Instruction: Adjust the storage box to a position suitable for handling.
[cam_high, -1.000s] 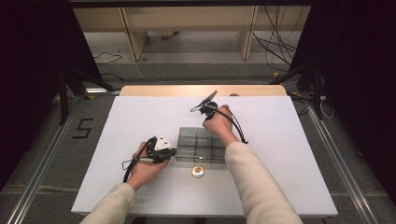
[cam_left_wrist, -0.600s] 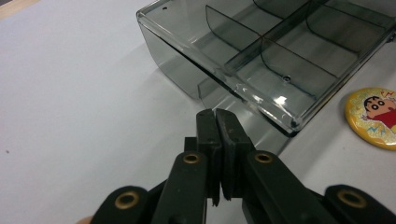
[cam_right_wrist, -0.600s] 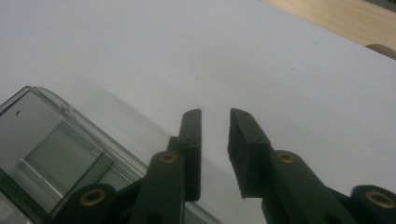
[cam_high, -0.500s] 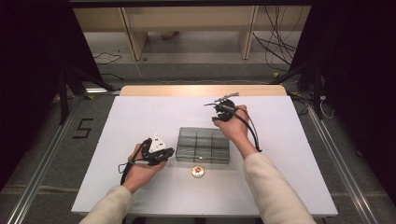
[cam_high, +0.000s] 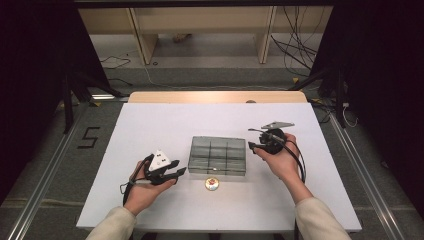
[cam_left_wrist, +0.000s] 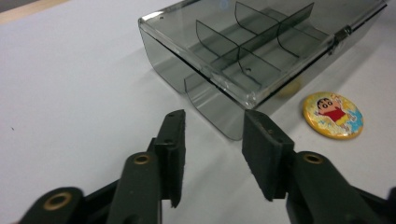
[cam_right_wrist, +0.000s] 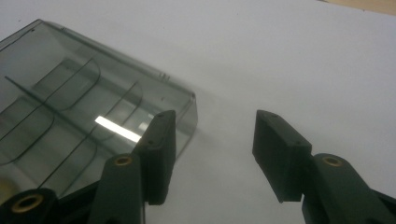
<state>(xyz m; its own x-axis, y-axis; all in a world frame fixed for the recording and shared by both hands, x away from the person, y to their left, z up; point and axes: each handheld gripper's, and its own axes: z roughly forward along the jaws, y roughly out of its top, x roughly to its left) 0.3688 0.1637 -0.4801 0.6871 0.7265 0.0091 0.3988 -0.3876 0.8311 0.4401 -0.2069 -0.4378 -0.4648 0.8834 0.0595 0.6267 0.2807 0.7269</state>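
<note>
- Smoky grey transparent plastic box (cam_high: 218, 155) with a closed lid and inner dividers lies mid-table on the white tabletop (cam_high: 150, 125), between the two grippers
- Left gripper (cam_high: 175, 173) sits just off the box's left near corner; its jaws have just been opening, stand partly apart with nothing between them, and the corner lies just ahead
- Right gripper (cam_high: 254, 139) is beside the box's right end; its jaws have just been opening, nothing held, the box corner off its left jaw
- Round yellow cartoon badge (cam_high: 212, 184) lies just before the box's near side

Overhead and close views sharing box (cam_high: 218, 156)
</note>
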